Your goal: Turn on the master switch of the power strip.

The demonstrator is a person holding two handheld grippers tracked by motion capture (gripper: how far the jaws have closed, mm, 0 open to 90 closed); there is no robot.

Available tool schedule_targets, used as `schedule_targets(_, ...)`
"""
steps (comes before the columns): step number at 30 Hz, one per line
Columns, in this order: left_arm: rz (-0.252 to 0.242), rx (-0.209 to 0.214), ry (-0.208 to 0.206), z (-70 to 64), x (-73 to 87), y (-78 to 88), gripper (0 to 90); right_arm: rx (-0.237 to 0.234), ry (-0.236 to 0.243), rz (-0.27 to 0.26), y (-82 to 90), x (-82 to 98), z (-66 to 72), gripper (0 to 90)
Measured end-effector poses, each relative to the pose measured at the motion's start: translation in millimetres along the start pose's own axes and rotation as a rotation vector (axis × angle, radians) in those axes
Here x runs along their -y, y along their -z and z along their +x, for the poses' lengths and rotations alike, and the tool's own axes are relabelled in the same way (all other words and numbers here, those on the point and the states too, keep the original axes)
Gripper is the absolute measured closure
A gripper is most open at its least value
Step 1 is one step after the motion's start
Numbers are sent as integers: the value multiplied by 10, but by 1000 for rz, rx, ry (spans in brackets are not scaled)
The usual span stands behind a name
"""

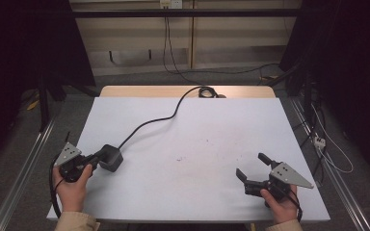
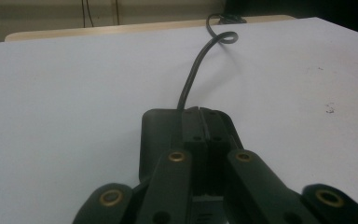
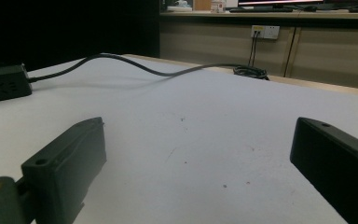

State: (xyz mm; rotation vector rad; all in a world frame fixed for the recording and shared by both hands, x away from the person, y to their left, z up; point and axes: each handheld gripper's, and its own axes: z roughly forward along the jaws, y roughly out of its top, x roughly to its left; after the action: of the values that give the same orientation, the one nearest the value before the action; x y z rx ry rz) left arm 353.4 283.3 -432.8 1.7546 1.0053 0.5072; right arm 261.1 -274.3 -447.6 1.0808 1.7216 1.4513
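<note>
A black power-socket cube (image 1: pixel 111 158) with a long black cable (image 1: pixel 149 122) lies at the left of the white table (image 1: pixel 197 139). My left gripper (image 1: pixel 98 158) is shut, its two jaws pressed flat together with nothing between them. In the left gripper view its tips (image 2: pixel 204 114) lie over the top of the cube (image 2: pixel 158 133), where the cable (image 2: pixel 191 74) leaves it. My right gripper (image 1: pixel 251 164) rests at the table's near right, open and empty, pointing left across the table. The right gripper view has the cube (image 3: pixel 7 83) far off at the left.
The cable ends in a coil (image 1: pixel 207 91) at the far edge of the table, on a wooden strip (image 1: pixel 139 91). More cables and a wall outlet (image 3: pixel 265 31) lie beyond. Metal rails (image 1: pixel 24 163) run along both sides of the table.
</note>
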Motion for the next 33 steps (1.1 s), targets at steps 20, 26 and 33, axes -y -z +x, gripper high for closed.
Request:
schedule_targets(20, -1, -3, 12, -8, 12, -15, 900, 1, 3, 0, 5, 0, -1, 32)
schedule_targets(26, 3, -11, -2, -15, 14, -23, 900, 1, 3, 1, 6, 0, -2, 32)
schedule_targets(33, 1, -12, 2, -18, 19, -27, 900, 1, 5, 2, 8, 2, -3, 33)
